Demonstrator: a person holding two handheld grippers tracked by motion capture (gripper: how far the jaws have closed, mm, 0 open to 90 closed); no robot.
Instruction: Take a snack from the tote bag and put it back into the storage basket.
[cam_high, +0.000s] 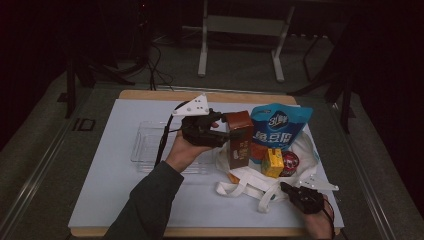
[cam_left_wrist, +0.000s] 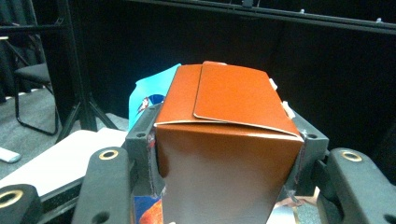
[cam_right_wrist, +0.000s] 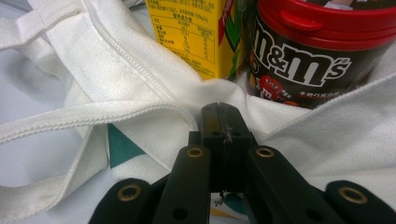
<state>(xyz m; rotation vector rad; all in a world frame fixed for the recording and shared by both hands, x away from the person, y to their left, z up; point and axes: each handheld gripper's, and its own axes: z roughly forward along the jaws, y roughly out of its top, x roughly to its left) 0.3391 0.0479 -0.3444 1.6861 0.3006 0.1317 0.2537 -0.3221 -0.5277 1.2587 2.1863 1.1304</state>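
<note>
gripping: the left gripper (cam_high: 220, 131) has its two jaws pressed on the sides of a brown carton (cam_high: 239, 137); the left gripper view shows a pad flat against each side wall, under the folded top.
carton (cam_left_wrist: 224, 158): upright, at the left edge of the group of groceries, above the mouth of the white tote bag (cam_high: 300, 152); whether its base rests on the bag i cannot tell.
left hand (cam_high: 184, 150): comes in from the bottom of the high view in a dark green sleeve, gripper pointing to the right toward the carton.
right gripper (cam_high: 295, 192): jaws fully together, with the hem of the tote bag (cam_right_wrist: 140, 84) pinched between the tips, near the front right corner of the table.
right hand (cam_high: 320, 225): low at the bottom right edge of the high view.
in the bag: blue snack pouch (cam_high: 280, 127) standing just right of the carton, touching it; yellow juice box (cam_high: 273, 164) and red-lidded m&m's tub (cam_high: 290, 162) side by side in front of the pouch.
close view: juice box (cam_right_wrist: 191, 32) and tub (cam_right_wrist: 317, 51) sit just beyond the pinched hem.
clear plastic tray (cam_high: 145, 145): on the table, left of the carton, partly under the left hand.
table (cam_high: 115, 200): white top with a wooden edge.
</note>
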